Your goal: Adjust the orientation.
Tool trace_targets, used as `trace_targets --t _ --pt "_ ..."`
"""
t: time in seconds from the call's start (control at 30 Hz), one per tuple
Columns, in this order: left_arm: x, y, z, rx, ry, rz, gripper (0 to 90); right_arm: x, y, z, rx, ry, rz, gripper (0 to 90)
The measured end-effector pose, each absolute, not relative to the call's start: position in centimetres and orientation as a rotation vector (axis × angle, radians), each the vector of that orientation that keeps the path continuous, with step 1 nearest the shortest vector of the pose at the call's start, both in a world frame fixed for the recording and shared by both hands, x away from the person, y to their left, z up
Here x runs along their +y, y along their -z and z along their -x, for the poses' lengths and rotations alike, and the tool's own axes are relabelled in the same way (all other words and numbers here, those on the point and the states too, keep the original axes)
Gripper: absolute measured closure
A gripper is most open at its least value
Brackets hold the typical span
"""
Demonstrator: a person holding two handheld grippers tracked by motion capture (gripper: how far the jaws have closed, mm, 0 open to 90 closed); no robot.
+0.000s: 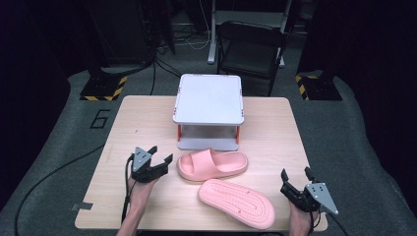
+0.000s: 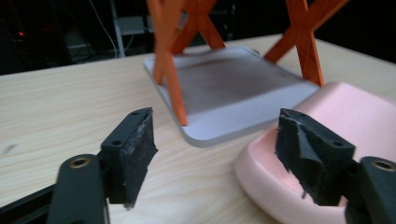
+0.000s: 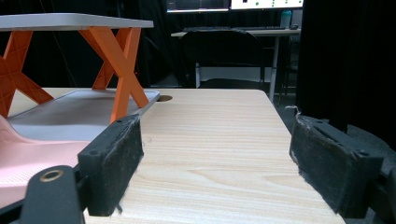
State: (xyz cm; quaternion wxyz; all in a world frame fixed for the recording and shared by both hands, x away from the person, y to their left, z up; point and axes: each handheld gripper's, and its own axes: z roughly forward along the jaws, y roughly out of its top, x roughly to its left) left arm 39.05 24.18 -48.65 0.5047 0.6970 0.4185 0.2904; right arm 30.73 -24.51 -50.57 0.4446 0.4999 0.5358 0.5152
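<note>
Two pink slippers lie on the wooden table (image 1: 123, 123), close to the person's side. One pink slipper (image 1: 212, 165) sits right side up, just in front of a small grey shelf with orange legs (image 1: 208, 98) that stands near the middle of the table. The other pink slipper (image 1: 237, 202) lies upside down, with its bumpy sole facing up, a little nearer the person and more to the right. The two slippers are close together, but I cannot tell if they touch. The left gripper (image 1: 160, 156) is just to the left of the right-side-up slipper. Its jaws are spread wide and hold nothing. In the left gripper view, that slipper (image 2: 327, 140) shows behind the right-hand jaw, and the shelf's grey bottom plate (image 2: 229, 93) lies past it. The right gripper (image 1: 296, 174) is near the right edge of the table, to the right of the upside-down slipper. Its jaws are spread wide too, with nothing between them. A dark chair (image 1: 251, 49) stands on the floor behind the table.
</note>
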Motion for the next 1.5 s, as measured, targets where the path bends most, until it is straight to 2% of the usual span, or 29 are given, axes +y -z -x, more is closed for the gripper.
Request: trace_targets --t 0.3,0.47,0.7,0.83,0.93,1.17,1.3,1.5 --pt "21.1 50.7 -40.8 1.049 -0.594 -1.781 33.8 -24.6 50.5 -30.7 1.329 -1.274 -1.234 17.7" --pt "20.2 51.5 -41.9 1.049 -0.572 -1.841 40.2 -24.5 50.5 -30.8 1.337 -1.264 -1.227 18.8" --pt "19.4 49.9 -41.8 1.015 -0.612 -1.781 39.9 -24.7 50.5 -30.7 1.33 -1.263 -1.235 18.9" --pt "18.3 49.0 -41.3 0.963 -0.59 -1.759 35.5 -24.8 50.6 -30.8 1.326 -1.269 -1.245 19.0" --pt "15.1 48.0 -41.3 0.892 -0.616 -1.789 29.1 -24.4 50.5 -30.9 1.344 -1.26 -1.233 19.2" --pt "11.3 47.9 -41.9 0.942 -0.663 -1.817 26.6 -24.4 50.5 -30.7 1.345 -1.261 -1.228 19.5" --pt "11.4 48.5 -42.0 0.976 -0.657 -1.826 24.4 -24.8 50.6 -30.7 1.33 -1.273 -1.249 19.8" --pt "12.2 48.0 -41.4 0.944 -0.727 -1.861 23.3 -24.9 50.6 -30.7 1.326 -1.274 -1.255 20.3"
